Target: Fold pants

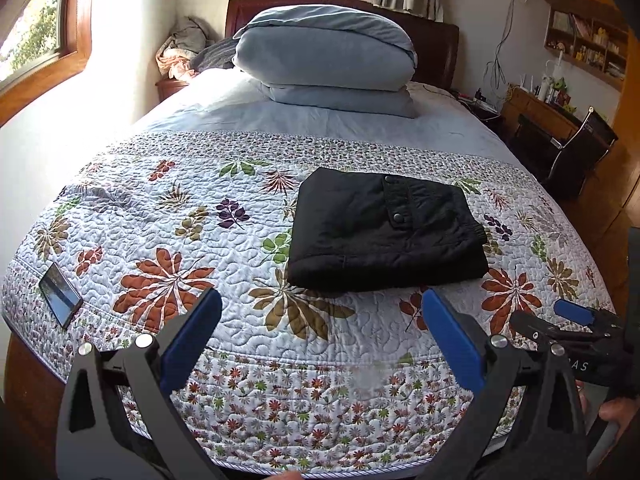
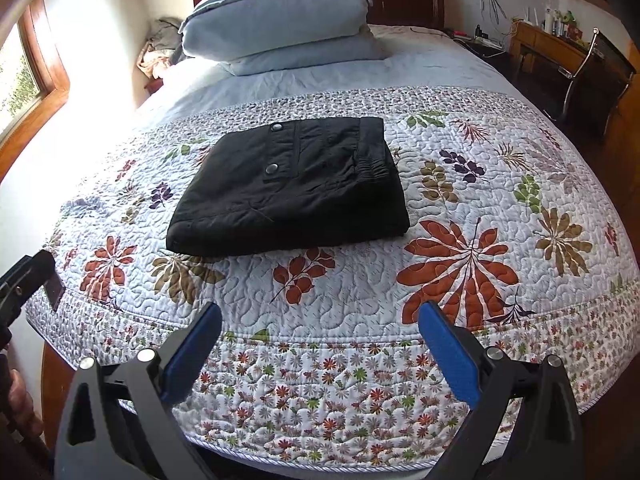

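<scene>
The black pants (image 1: 384, 232) are lying folded into a thick rectangle on the quilt (image 1: 180, 220) of the bed (image 1: 28, 380), just past its middle and toward 1 o'clock in the left wrist view, toward 11 o'clock in the right wrist view. A pocket flap with two metal snaps (image 2: 272, 168) is facing up, and the elastic waistband (image 2: 376, 160) is sitting along the right edge of the stack. No label or brand is showing on the pants.

The left tongs (image 1: 322, 308) are hovering over the near edge of the quilt, spread wide and gripping nothing, well apart from the pants. The right tongs (image 2: 320, 314) are doing the same, wide apart and empty, with the pants lying beyond them at 12 o'clock. In the left wrist view the right tongs are also showing at 3 o'clock, and pale letters on their black body are reading "AS"; anything before those letters is hidden.

A phone (image 1: 61, 295) is lying on the quilt's left border at 9 o'clock, its screen reflecting light. Two pale blue pillows (image 1: 324, 56) are stacked at the headboard (image 1: 436, 48) at 12 o'clock. A desk (image 1: 540, 112) and chair (image 1: 576, 152) are standing at 2 o'clock, with shelves (image 1: 584, 48) above them; writing on the items there is too small to read
</scene>
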`<state>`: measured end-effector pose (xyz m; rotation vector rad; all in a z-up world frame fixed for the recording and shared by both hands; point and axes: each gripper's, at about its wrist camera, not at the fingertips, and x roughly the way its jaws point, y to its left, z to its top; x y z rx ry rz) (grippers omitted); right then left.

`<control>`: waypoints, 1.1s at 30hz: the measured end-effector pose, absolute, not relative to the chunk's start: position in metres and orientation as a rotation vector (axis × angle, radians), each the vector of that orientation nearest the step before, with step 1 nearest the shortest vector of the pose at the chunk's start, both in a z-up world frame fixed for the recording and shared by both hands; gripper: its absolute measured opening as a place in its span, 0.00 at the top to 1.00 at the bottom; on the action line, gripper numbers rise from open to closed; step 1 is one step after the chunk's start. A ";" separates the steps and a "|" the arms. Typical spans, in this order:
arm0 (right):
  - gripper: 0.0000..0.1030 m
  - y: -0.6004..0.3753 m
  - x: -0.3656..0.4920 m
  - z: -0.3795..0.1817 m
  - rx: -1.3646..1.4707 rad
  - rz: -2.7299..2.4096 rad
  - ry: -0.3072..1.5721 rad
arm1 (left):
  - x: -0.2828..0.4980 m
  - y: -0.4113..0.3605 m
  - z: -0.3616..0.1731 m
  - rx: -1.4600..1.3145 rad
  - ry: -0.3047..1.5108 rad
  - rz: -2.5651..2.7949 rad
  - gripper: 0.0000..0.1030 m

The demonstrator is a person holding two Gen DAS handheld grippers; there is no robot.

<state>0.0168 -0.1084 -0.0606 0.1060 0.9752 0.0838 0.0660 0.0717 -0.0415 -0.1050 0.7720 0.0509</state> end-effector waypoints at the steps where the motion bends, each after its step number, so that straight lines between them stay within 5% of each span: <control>1: 0.04 -0.107 0.017 -0.060 0.104 0.085 0.974 | 0.066 0.071 -0.041 -0.104 0.772 0.051 0.03; 33: 0.04 -0.098 0.018 -0.064 0.056 0.083 0.974 | 0.072 0.069 -0.047 -0.065 0.788 0.058 0.03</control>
